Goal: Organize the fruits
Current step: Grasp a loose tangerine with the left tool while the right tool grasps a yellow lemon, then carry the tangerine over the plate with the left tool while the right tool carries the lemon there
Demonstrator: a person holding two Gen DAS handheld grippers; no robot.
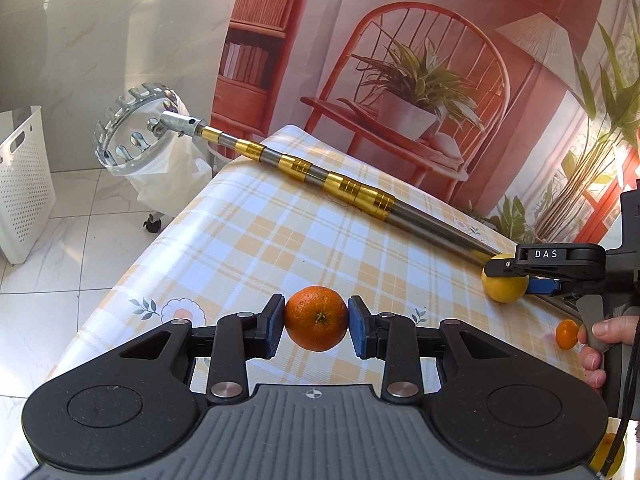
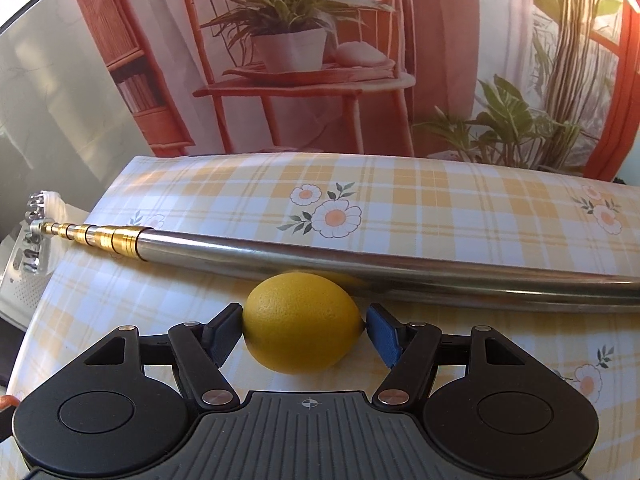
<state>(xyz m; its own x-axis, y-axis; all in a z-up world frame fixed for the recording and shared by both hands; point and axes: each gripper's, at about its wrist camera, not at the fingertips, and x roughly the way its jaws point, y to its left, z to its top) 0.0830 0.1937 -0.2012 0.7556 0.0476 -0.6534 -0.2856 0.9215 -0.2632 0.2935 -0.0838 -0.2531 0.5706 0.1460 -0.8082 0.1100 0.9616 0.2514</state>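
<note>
Checked tabletop [image 1: 248,240] carries a telescopic picker pole [image 1: 360,192]; the left gripper [image 1: 316,322] clamps an orange [image 1: 316,318] and the right gripper [image 2: 304,324] a lemon [image 2: 302,322], likely pickup, carrying next.

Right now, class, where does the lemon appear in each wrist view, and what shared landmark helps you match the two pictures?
Left wrist view: the lemon sits at the right edge, held by the right gripper, against the telescopic pole.
Right wrist view: the lemon is centre, low, between the gripper's blue pads.
Shared landmark: the telescopic pole lying across the plaid tablecloth.
</note>
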